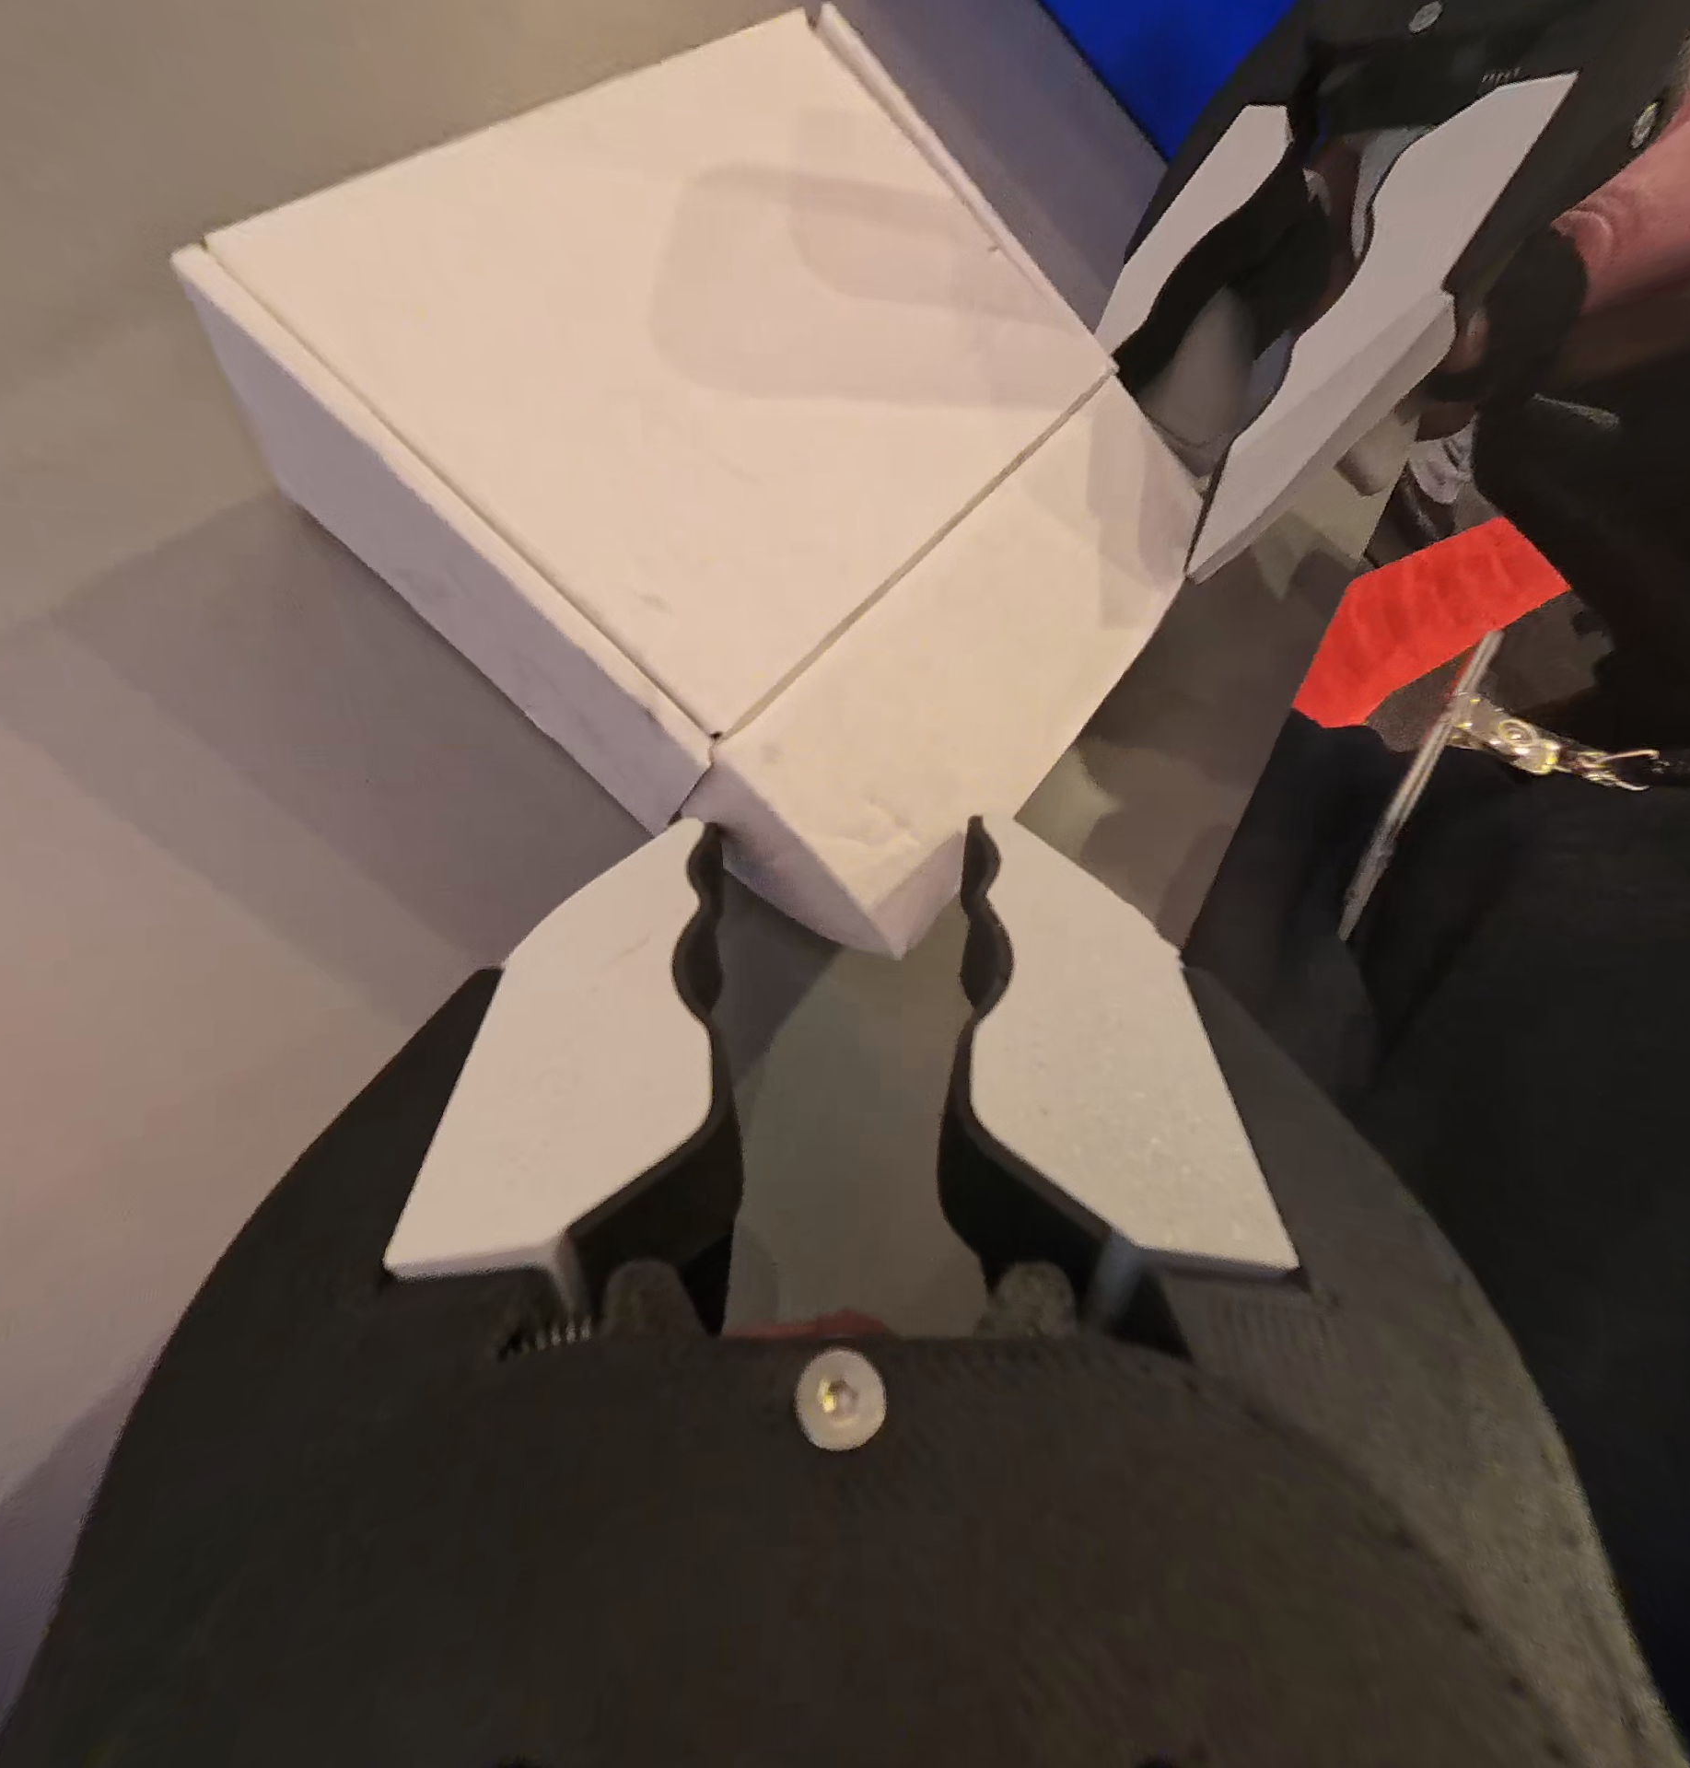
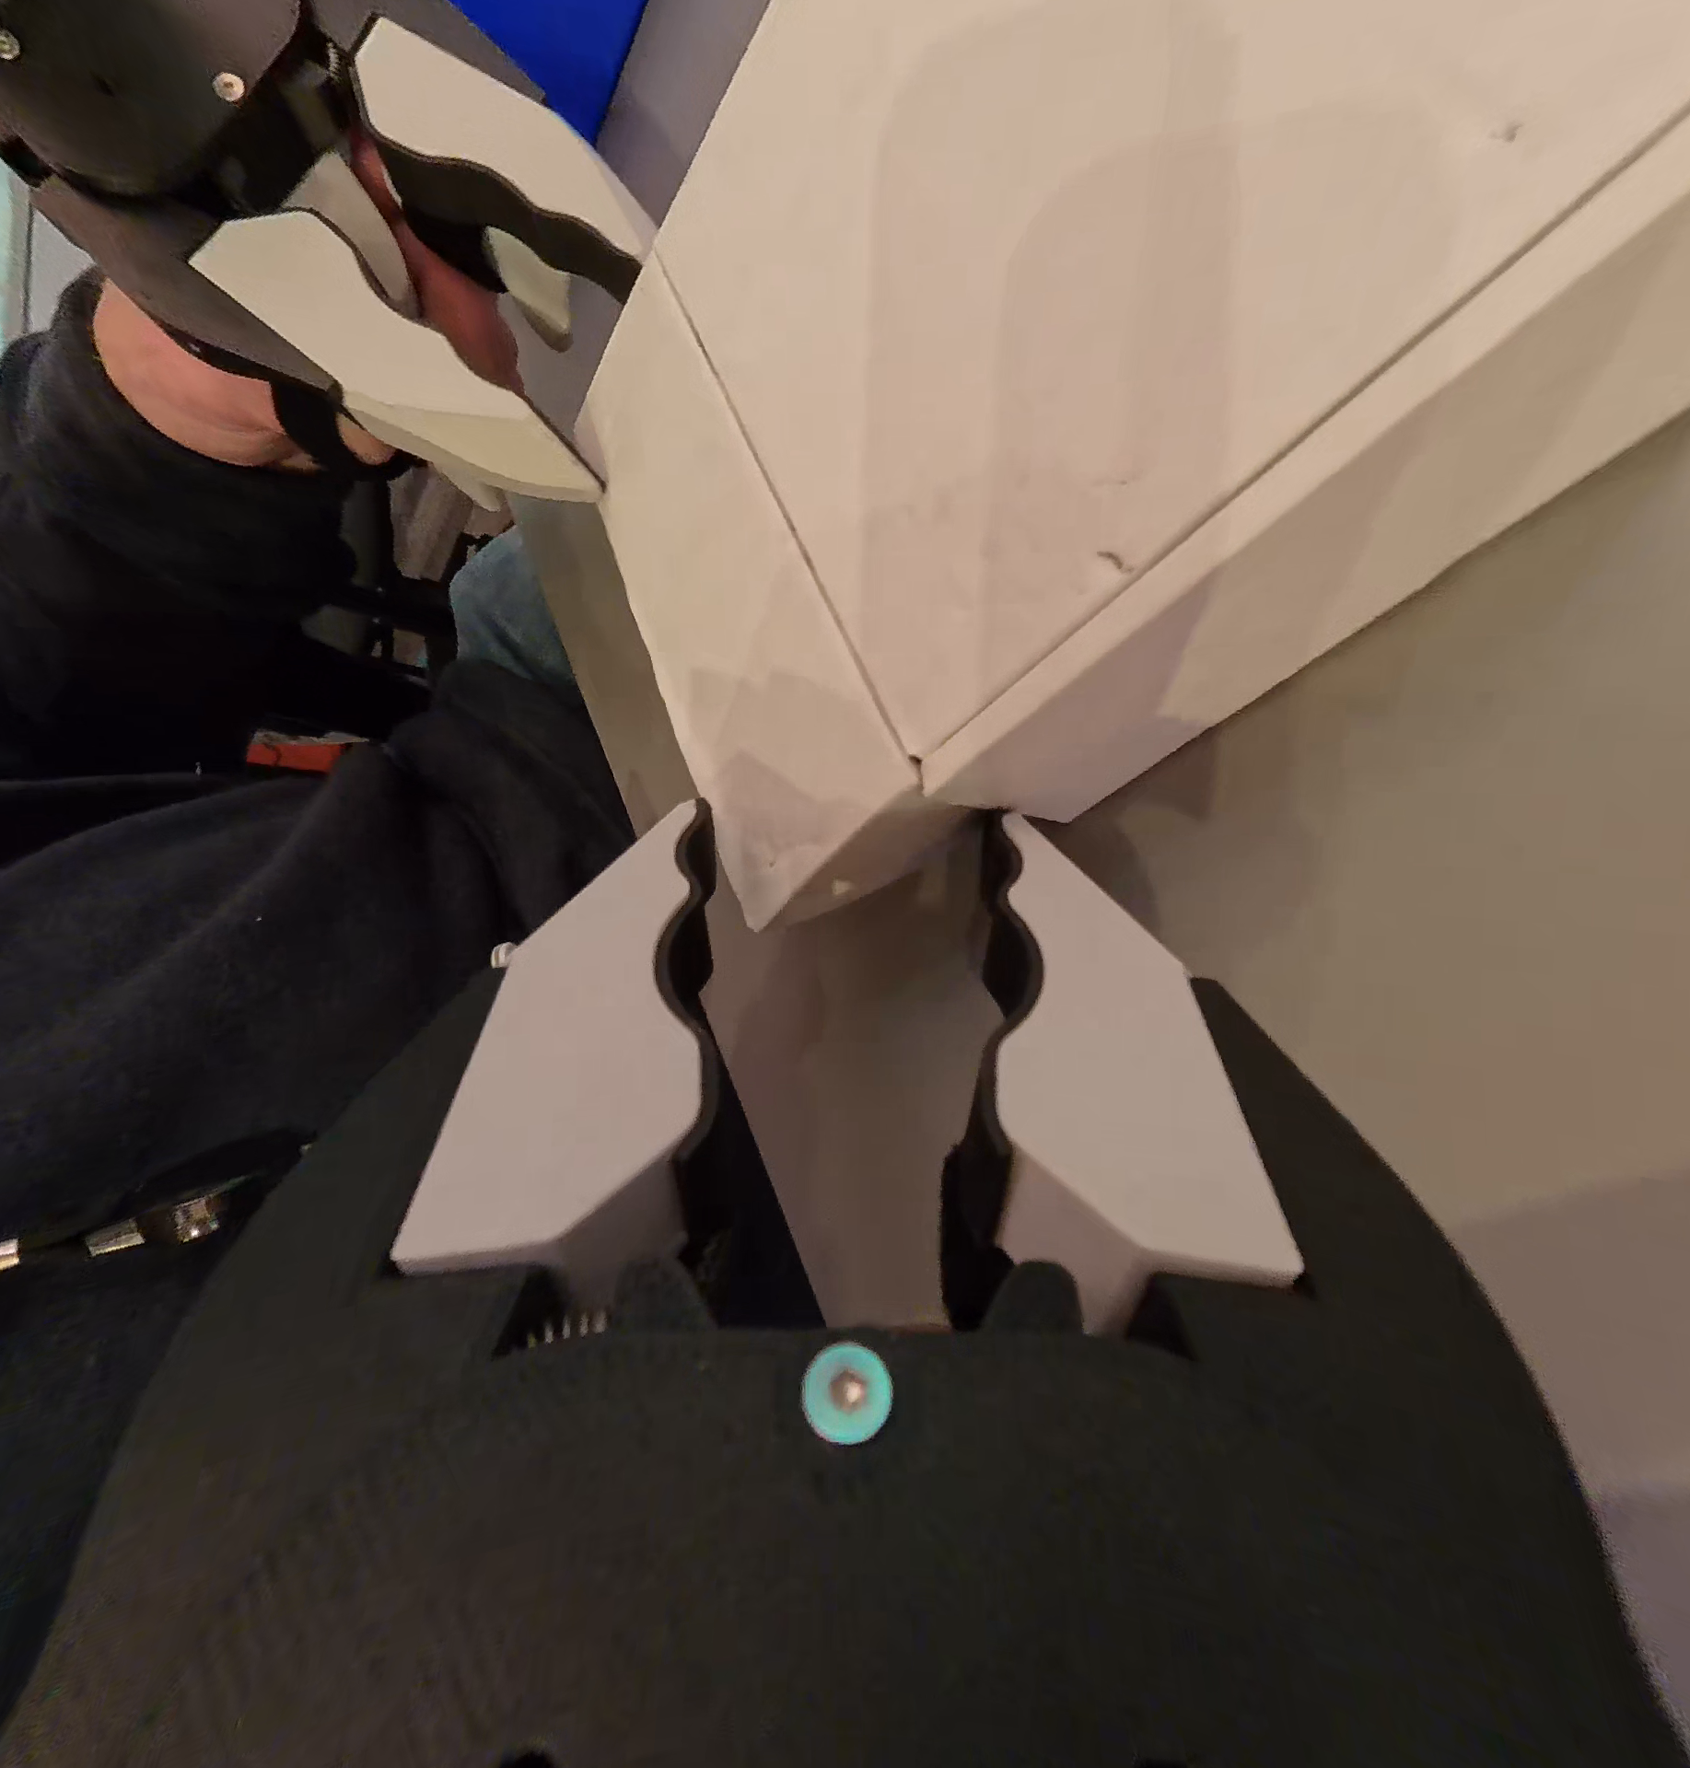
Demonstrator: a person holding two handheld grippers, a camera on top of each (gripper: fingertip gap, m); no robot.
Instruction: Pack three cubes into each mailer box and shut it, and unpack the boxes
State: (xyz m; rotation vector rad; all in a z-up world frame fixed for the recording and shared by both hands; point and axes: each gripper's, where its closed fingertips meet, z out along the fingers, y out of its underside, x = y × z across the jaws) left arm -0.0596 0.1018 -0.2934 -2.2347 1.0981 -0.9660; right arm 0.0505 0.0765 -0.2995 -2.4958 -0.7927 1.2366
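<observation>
A white mailer box (image 1: 649,383) sits on the grey table with its lid down; no cubes show. Its front flap (image 1: 946,670) slopes toward me. My left gripper (image 1: 841,832) is open, and one lower corner of the flap lies between its fingertips. My right gripper (image 1: 1156,450) is open at the flap's other corner. In the right wrist view the box (image 2: 1061,335) fills the top. The right gripper (image 2: 845,823) is open around the corner of the flap (image 2: 726,593). The left gripper (image 2: 621,373) is at the far end of the flap.
The grey table (image 1: 200,861) stretches left of the box and shows on the right in the right wrist view (image 2: 1491,957). A person in dark clothing (image 2: 200,957) sits close at the table edge, with a red tag (image 1: 1415,631). A blue object (image 1: 1137,57) lies behind the box.
</observation>
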